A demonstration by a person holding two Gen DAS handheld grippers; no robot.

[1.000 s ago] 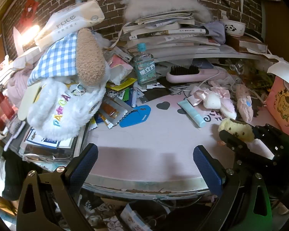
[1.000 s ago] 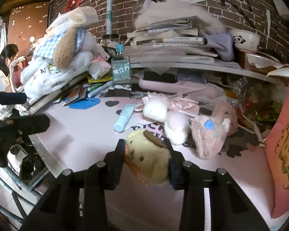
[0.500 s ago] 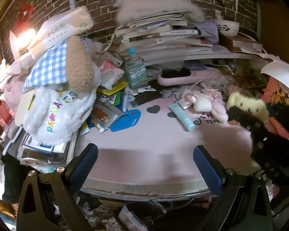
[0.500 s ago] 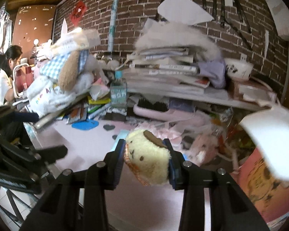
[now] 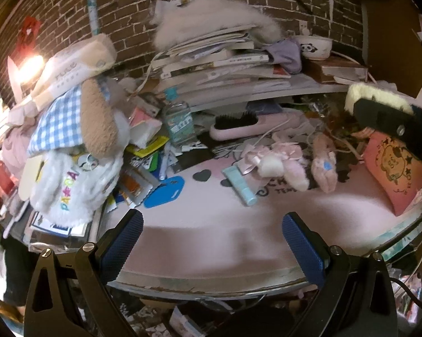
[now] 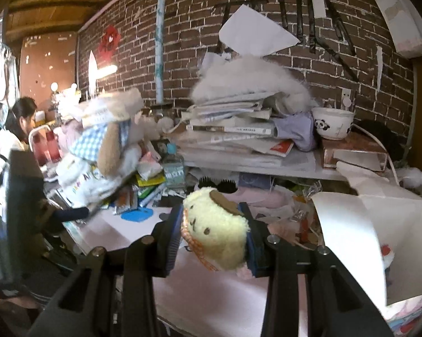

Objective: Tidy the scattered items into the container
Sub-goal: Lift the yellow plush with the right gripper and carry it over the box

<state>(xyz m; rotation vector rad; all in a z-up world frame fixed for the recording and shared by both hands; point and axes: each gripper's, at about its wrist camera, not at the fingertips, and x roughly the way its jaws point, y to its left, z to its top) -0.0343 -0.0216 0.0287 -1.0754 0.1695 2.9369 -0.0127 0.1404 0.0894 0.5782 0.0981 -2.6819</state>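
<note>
Starting at the left edge of the pink desk point(image 5: 211, 224), the heaped soft toys and packets look untouched. The left gripper point(image 5: 212, 241) hangs just off the near edge, its blue pads spread wide around nothing. Toward the middle, a pale blue tube point(image 5: 240, 186) and a cluster of pink plush charms point(image 5: 284, 161) lie loose, so most of the tidying seems left. On the right, the right gripper point(image 6: 215, 237) is raised above the desk with its fingers pressed closed on a yellow plush dog point(image 6: 215, 230).

The right wrist view shows the dog's face and the squeeze on it, plus a white paper bag point(image 6: 348, 241) at the far right, possibly the container. The left view shows only the dog's fuzzy back point(image 5: 375, 98), but it shows the leftover items.
</note>
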